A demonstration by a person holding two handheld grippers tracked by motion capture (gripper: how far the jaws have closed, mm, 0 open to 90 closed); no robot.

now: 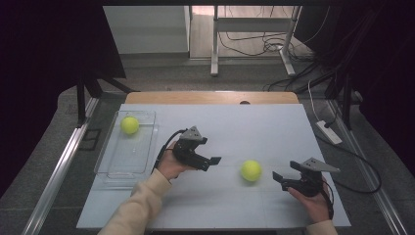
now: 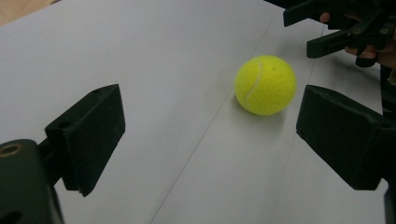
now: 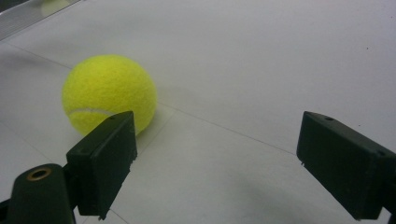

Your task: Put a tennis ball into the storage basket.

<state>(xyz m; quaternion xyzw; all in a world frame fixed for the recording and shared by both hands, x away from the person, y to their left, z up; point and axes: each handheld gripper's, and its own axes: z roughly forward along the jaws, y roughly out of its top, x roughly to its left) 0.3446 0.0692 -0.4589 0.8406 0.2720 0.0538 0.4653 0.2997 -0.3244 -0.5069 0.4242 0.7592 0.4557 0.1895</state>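
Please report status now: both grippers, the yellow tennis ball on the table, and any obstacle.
Left gripper open, right gripper open, both empty. Yellow felt tennis ball on white table, between them, untouched. Nothing in the way.

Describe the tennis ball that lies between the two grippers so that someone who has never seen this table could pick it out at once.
Start at the white table, with a clear tray at its left edge. The ball you want sits on the bare tabletop, between the left gripper and the right gripper, touching neither. Its yellow twin lies inside the tray; this one lies outside it.

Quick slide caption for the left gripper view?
Open left tongs face a yellow tennis ball on the white table.
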